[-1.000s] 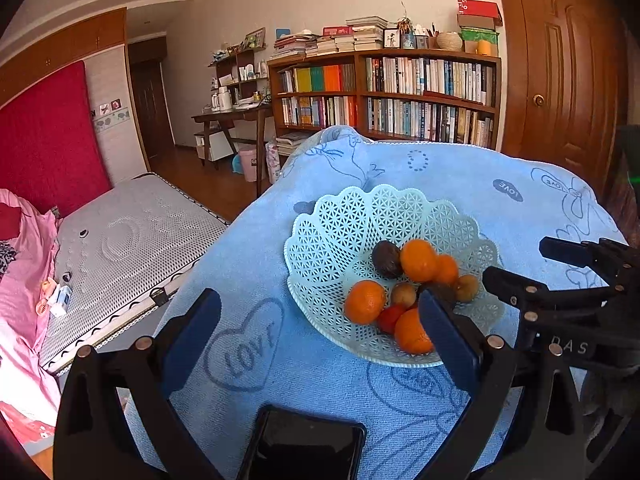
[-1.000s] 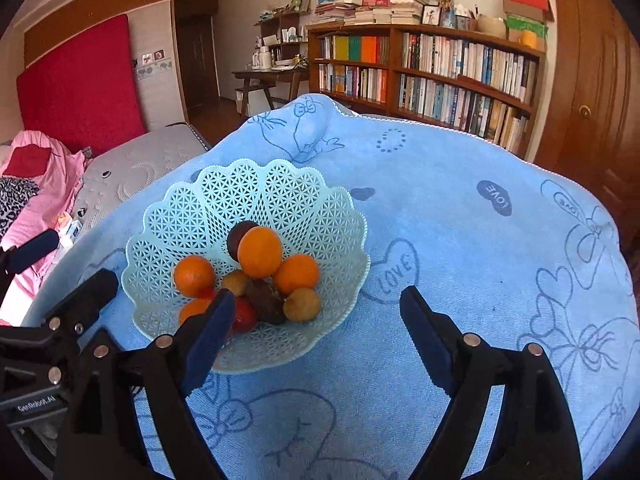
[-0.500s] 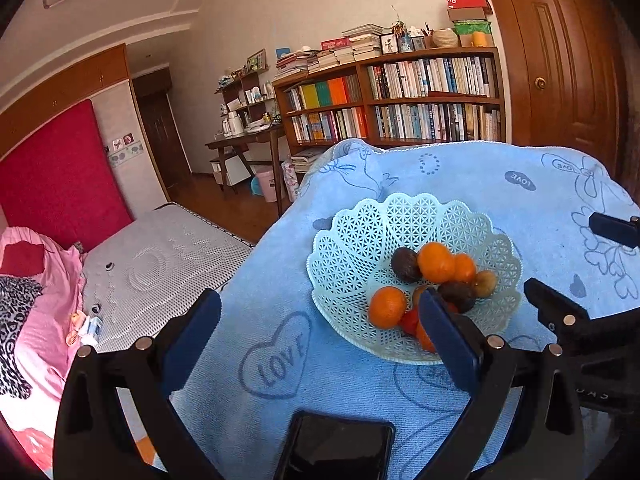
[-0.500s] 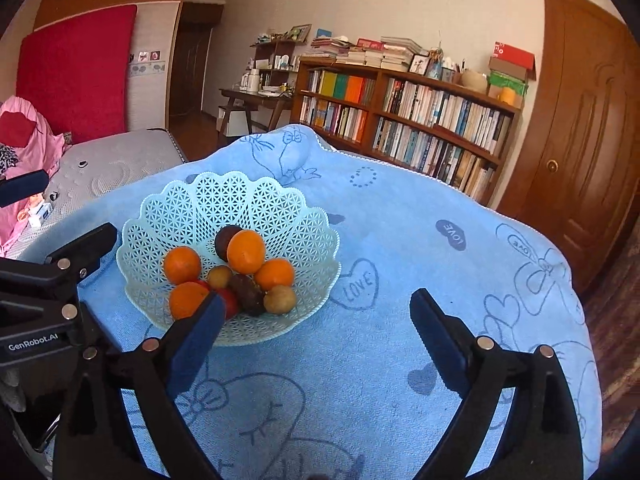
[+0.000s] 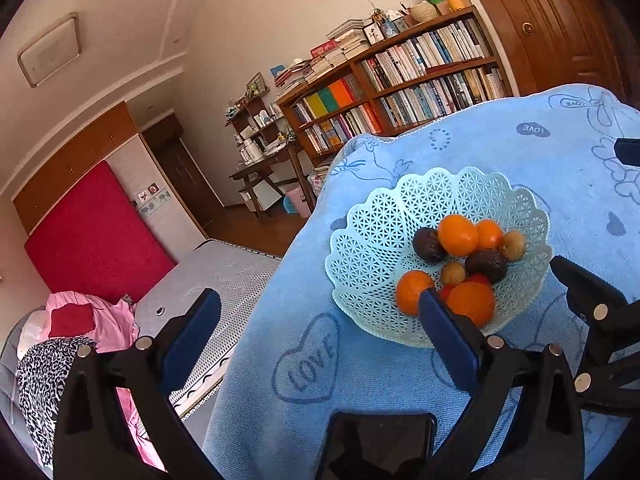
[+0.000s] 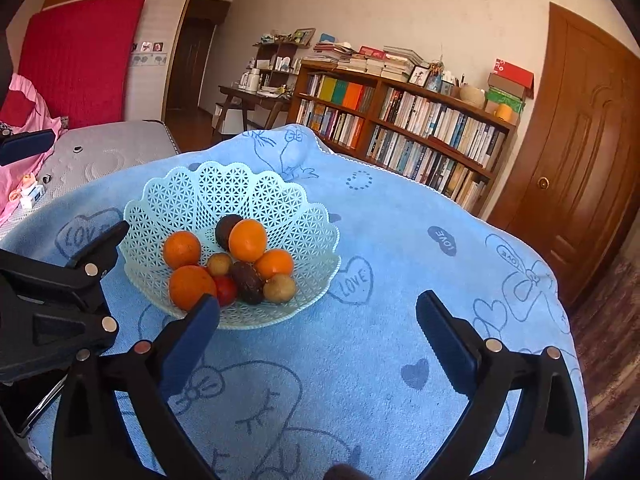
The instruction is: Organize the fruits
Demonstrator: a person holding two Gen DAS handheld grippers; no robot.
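Note:
A pale green lattice basket [image 5: 372,248] [image 6: 200,192] stands on a blue towel-covered table. It holds several oranges [image 5: 458,235] [image 6: 248,240], two dark fruits [image 5: 428,245] [image 6: 246,276], small tan fruits [image 6: 280,288] and a red one [image 6: 225,290]. My left gripper [image 5: 320,320] is open and empty, held back over the table's left edge, its right finger just in front of the basket's near rim. Also open and empty, my right gripper [image 6: 318,318] hovers over the towel to the right of the basket.
A blue towel [image 6: 400,280] with heart and "LOVE" prints covers the table. A black phone [image 5: 380,444] lies near the front edge. A bed with grey mattress [image 5: 224,276] is left of the table; a bookshelf [image 6: 400,120] and a wooden door [image 6: 580,160] stand behind.
Both grippers have risen and drawn back from the basket, and the left view has tilted. The fruits in the basket have not moved.

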